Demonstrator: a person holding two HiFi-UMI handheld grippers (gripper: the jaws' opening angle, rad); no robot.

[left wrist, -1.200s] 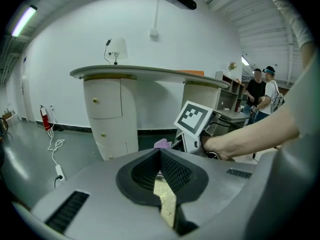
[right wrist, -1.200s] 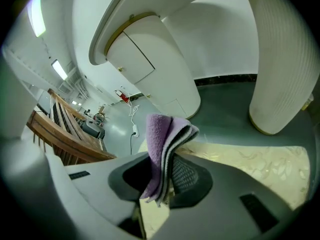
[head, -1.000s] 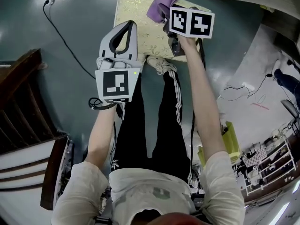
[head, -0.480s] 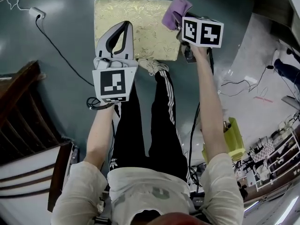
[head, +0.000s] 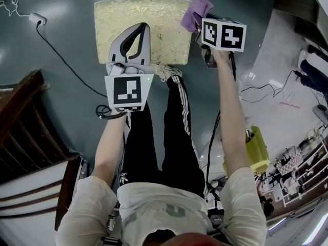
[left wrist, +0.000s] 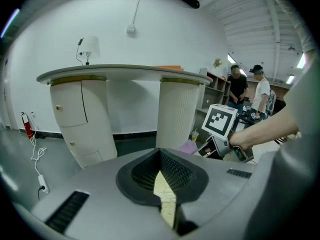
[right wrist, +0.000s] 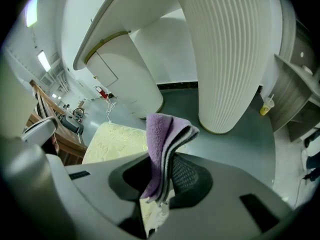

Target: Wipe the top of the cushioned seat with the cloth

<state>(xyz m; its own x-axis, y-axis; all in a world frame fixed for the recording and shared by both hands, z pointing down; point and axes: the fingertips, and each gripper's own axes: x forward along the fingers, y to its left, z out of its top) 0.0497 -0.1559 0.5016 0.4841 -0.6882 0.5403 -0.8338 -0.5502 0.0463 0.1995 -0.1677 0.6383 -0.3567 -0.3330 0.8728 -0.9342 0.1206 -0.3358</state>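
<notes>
Cloth (head: 196, 12) is purple, folded in several layers, and pinched in the right gripper (head: 198, 28): in the right gripper view the jaws are clamped on its lower part and the rest of the cloth (right wrist: 162, 139) stands up out of the right gripper (right wrist: 162, 184), w/ paler inner layers showing along the fold. From the head view I see it over the far right corner of the cushioned seat (head: 118, 19), but I can't tell whether it touches the fabric. Seat is a pale yellow, patterned square pad on the dark grey-green floor (head: 66, 14); in the right gripper view the cushioned seat (right wrist: 112, 139) lies left of and below the cloth. Left gripper (head: 143, 28) is over the seat's near edge, jaws pressed together at the tips w/ nothing held; in the left gripper view only a thin sliver of cushioned seat (left wrist: 167, 196) shows through the slit under the left gripper (left wrist: 162, 171). That view also catches the cloth (left wrist: 188, 146) just beside the right gripper's marker cube (left wrist: 220, 121). A shoe (head: 168, 72) sits at the seat's near edge. A white fluted column (right wrist: 230, 59) stands beyond the cloth.
</notes>
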